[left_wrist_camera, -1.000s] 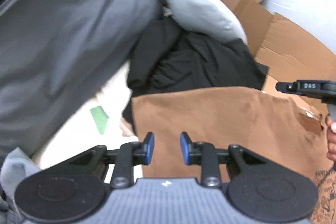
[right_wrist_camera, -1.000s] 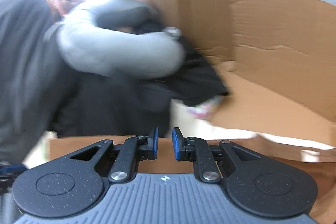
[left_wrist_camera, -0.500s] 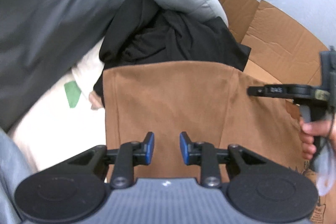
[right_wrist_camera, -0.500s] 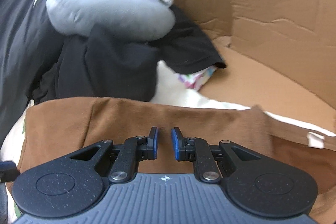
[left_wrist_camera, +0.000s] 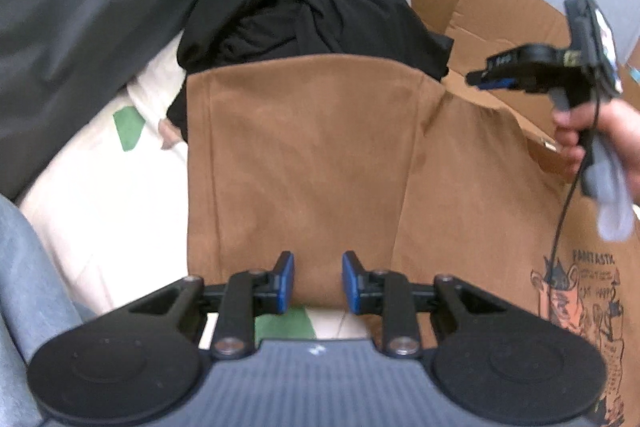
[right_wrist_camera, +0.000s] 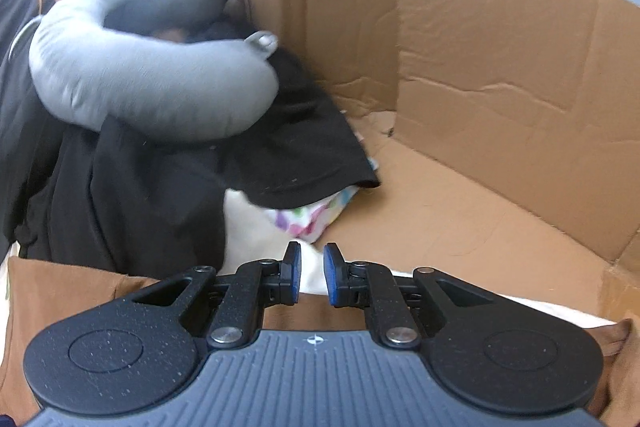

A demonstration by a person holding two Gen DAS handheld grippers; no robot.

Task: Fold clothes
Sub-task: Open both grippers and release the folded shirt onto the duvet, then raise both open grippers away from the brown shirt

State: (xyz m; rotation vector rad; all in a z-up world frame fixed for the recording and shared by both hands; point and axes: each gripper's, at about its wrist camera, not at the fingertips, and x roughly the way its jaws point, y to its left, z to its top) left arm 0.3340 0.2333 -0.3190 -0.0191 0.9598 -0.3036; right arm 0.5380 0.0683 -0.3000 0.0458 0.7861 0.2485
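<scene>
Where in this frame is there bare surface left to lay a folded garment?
Free: the cardboard floor between the black clothes and the box walls, and the white sheet left of the brown shirt. Crowded: the far side, where the grey pillow sits on the black clothes.

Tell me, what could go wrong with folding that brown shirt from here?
The brown shirt lies with its far edge against a heap of black clothes, so a grab there might catch black fabric too. A dangling cable from the right gripper hangs over the shirt and could snag. Both grippers are open and hold nothing; the left gripper sits at the shirt's near hem, where a pinch might catch the bedding beneath.
</scene>
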